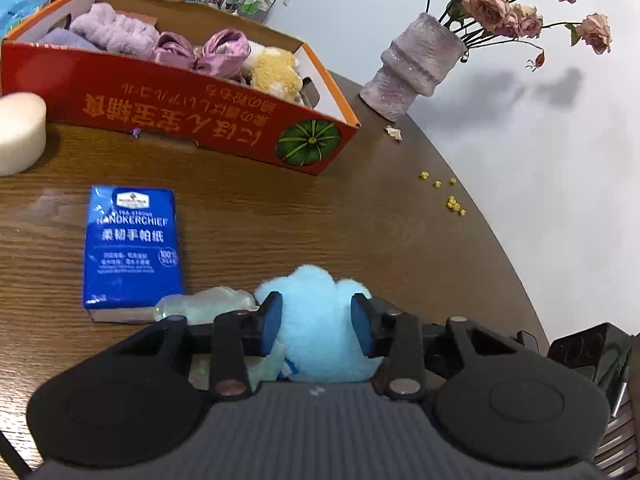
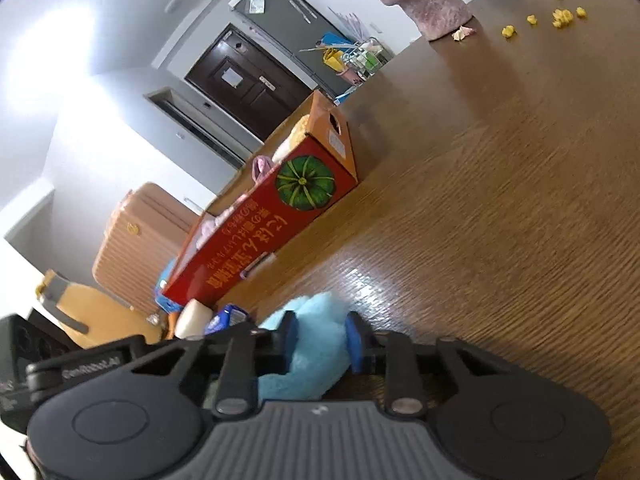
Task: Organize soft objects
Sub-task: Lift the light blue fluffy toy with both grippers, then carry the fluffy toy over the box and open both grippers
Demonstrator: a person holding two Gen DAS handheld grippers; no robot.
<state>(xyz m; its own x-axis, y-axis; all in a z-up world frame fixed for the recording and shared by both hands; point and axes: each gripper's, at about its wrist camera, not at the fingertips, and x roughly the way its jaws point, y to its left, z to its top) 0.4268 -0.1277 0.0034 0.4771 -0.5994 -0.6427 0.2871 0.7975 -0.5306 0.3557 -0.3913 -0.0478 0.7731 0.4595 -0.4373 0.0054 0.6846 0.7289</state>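
Observation:
A fluffy light blue plush (image 1: 316, 336) lies on the brown wooden table (image 1: 320, 224) between the blue pads (image 1: 272, 320) of my left gripper (image 1: 316, 314), which press into its sides. In the right wrist view a light blue plush (image 2: 316, 348) is likewise pinched by my right gripper (image 2: 322, 330); I cannot tell whether it is the same toy. The red-orange cardboard box (image 1: 180, 120) at the back left holds purple fleece, satin scrunchies and a yellow plush. The box (image 2: 260, 232) shows side-on in the right wrist view.
A blue handkerchief packet (image 1: 132, 248) lies left of the plush, crumpled clear plastic (image 1: 204, 304) beside it. A white foam disc (image 1: 20, 136) sits far left. A pink vase (image 1: 416, 68) with dried roses stands near the table's curved edge, with yellow crumbs (image 1: 452, 200) nearby.

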